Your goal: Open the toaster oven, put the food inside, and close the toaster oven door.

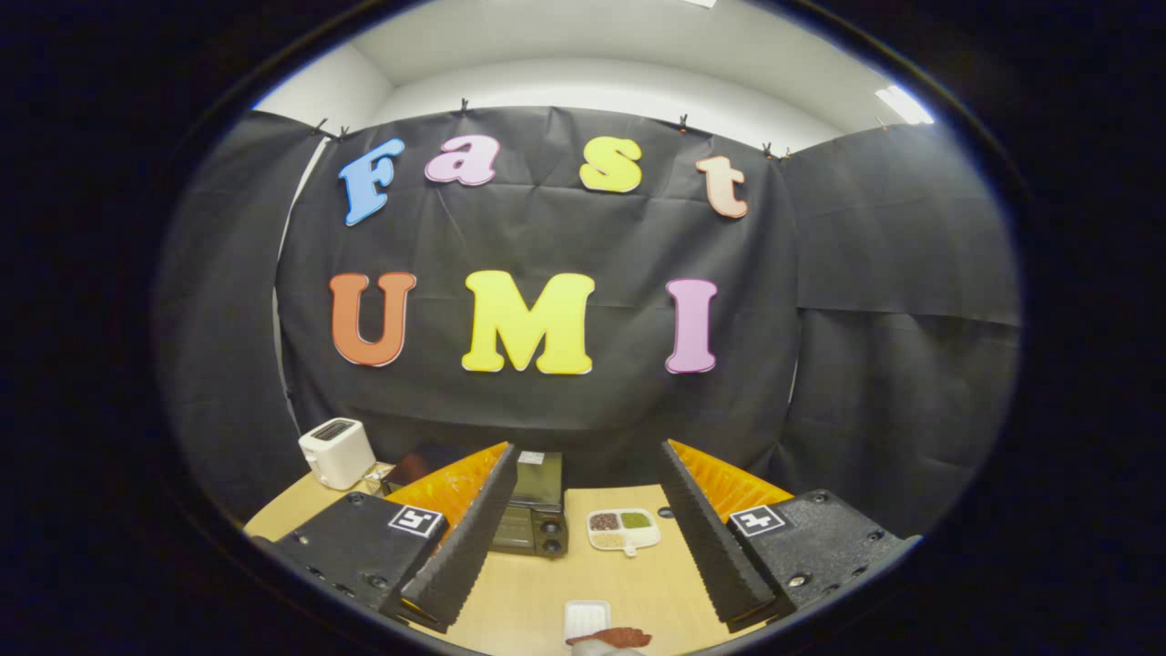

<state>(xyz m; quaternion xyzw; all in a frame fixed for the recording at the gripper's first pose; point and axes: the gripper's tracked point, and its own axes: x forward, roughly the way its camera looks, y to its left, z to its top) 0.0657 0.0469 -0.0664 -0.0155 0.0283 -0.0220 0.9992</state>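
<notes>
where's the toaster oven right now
In the gripper view the toaster oven sits on the wooden table, partly behind the open gripper's left finger, with the divided dish to its right and the white toaster further left.

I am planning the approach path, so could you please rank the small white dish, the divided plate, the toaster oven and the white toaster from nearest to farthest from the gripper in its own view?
The gripper is open.
1. Small white dish, between the fingers, nearest.
2. Divided plate, ahead between the fingertips.
3. Toaster oven, beside the left finger; close to the plate's depth, reaching farther back.
4. White toaster, far left by the cloth wall.
</notes>
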